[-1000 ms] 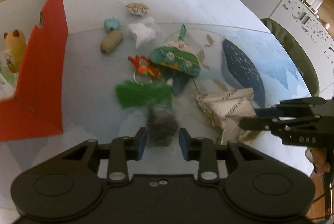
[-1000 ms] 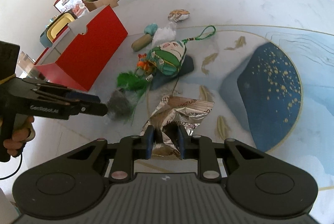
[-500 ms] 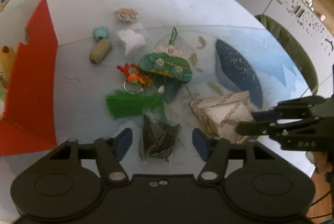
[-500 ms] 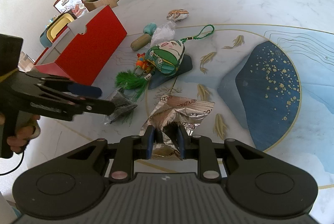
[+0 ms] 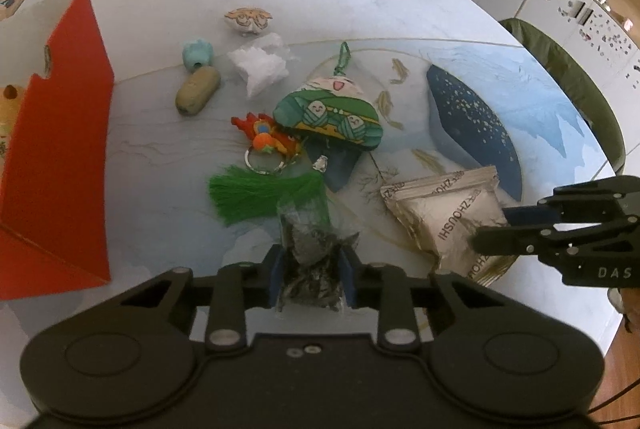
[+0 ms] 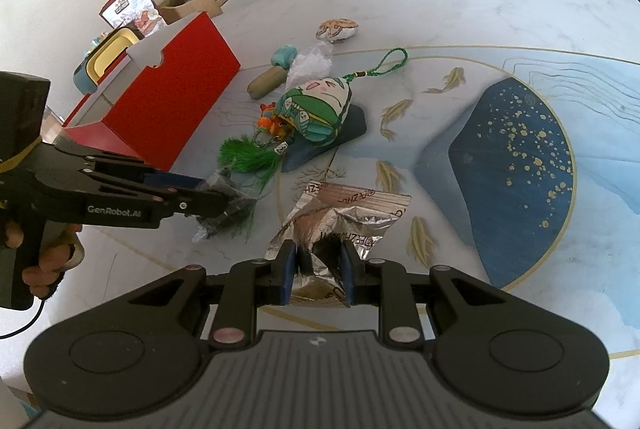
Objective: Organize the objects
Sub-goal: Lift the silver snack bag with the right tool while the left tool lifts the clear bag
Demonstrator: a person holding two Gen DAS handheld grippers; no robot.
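Two grippers, both gripping: the left gripper [image 5: 312, 275] pinches a clear bag of dark bits [image 5: 314, 253] below the green tassel [image 5: 260, 191], while the right gripper [image 6: 316, 275] clamps the crumpled foil pouch [image 6: 344, 213] on the table [image 6: 440, 9], near the red box [image 6: 168, 105].

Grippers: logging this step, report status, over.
Left gripper shut on clear bag. Right gripper shut on foil pouch. Red box open at left, path unobstructed.
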